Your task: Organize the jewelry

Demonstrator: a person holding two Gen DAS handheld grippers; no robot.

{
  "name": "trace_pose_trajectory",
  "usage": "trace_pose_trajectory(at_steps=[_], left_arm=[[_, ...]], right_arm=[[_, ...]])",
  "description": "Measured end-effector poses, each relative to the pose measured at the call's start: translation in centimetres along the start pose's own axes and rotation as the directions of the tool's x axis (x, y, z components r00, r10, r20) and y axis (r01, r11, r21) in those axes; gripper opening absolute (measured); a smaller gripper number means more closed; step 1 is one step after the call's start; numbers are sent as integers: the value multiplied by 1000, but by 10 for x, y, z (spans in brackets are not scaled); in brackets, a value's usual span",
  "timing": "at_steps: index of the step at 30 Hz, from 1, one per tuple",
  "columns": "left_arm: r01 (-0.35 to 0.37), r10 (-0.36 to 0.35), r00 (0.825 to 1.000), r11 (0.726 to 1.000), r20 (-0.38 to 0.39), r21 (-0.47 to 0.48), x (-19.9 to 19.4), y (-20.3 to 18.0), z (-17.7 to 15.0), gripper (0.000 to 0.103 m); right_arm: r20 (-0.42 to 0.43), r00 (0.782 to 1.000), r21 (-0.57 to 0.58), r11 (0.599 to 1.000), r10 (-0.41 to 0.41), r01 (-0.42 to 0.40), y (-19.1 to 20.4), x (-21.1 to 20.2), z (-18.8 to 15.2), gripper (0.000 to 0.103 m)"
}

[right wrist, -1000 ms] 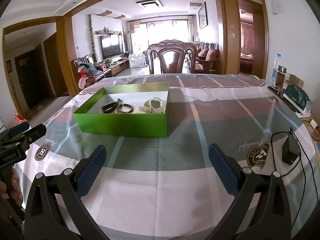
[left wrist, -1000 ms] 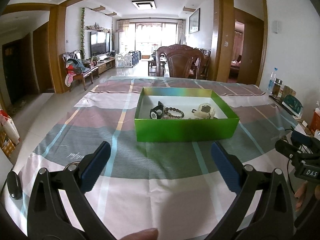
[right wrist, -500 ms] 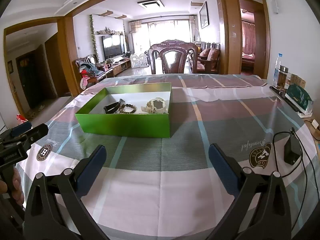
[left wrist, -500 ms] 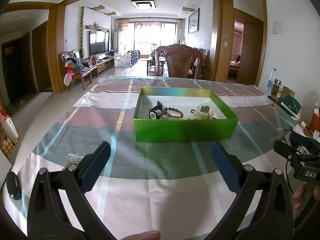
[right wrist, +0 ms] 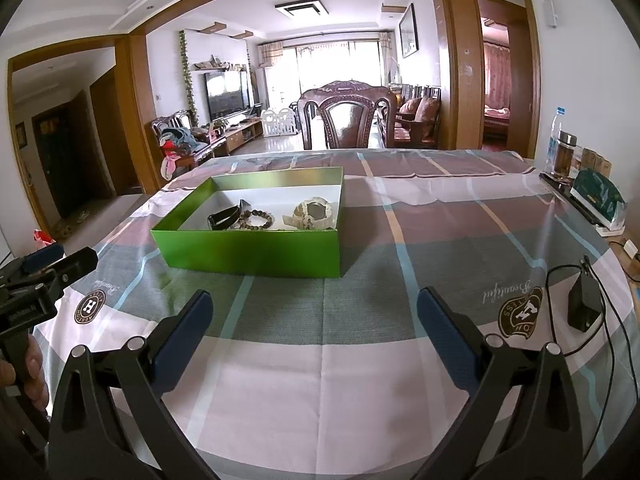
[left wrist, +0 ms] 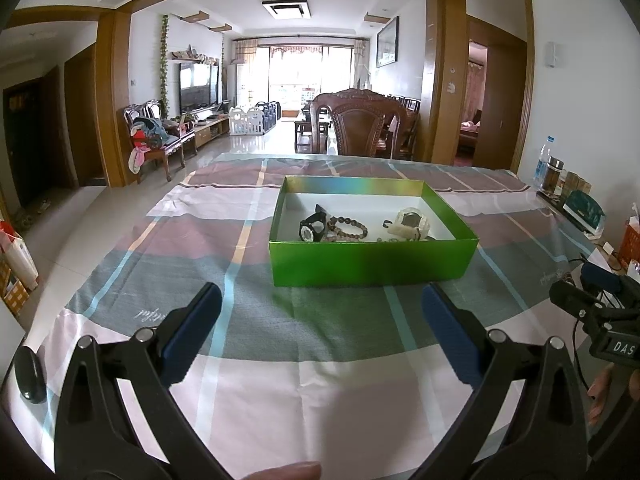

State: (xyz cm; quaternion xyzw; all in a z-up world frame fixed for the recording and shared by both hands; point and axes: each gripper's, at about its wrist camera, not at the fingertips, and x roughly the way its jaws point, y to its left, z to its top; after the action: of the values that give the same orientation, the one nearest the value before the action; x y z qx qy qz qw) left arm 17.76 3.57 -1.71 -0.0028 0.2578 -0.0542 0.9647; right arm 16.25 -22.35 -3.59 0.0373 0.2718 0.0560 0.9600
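Observation:
A green box (left wrist: pixel 372 260) (right wrist: pixel 256 250) stands open on the checked tablecloth. Inside it lie a black watch (left wrist: pixel 312 227) (right wrist: pixel 222 217), a brown bead bracelet (left wrist: pixel 348 229) (right wrist: pixel 258 219) and a cream watch (left wrist: pixel 409 224) (right wrist: pixel 311 213). My left gripper (left wrist: pixel 322 316) is open over the cloth, well short of the box's near wall, with nothing between its fingers. My right gripper (right wrist: pixel 314 316) is likewise open and empty, in front of the box's right corner. Each gripper shows at the edge of the other's view.
A black adapter with its cable (right wrist: pixel 584 308) lies on the cloth at the right. Bottles (right wrist: pixel 562 152) and a dark green pouch (right wrist: pixel 598 200) stand along the right edge. A black oval object (left wrist: pixel 30 374) sits near the left front edge. A wooden chair (right wrist: pixel 346 120) stands beyond the table.
Both grippers have risen or tilted slightly, so the box sits a little higher and closer to centre in each view. The jaws stay open and the jewelry has not moved.

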Motion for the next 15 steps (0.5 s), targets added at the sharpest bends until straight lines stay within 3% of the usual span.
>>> trace_pose_trajectory(at_steps=[15], left_arm=[[3, -3, 1000, 1000, -4, -2, 0, 0, 0, 99]], right_arm=[[3, 1000, -3, 1000, 0, 0, 0, 0, 3, 100]])
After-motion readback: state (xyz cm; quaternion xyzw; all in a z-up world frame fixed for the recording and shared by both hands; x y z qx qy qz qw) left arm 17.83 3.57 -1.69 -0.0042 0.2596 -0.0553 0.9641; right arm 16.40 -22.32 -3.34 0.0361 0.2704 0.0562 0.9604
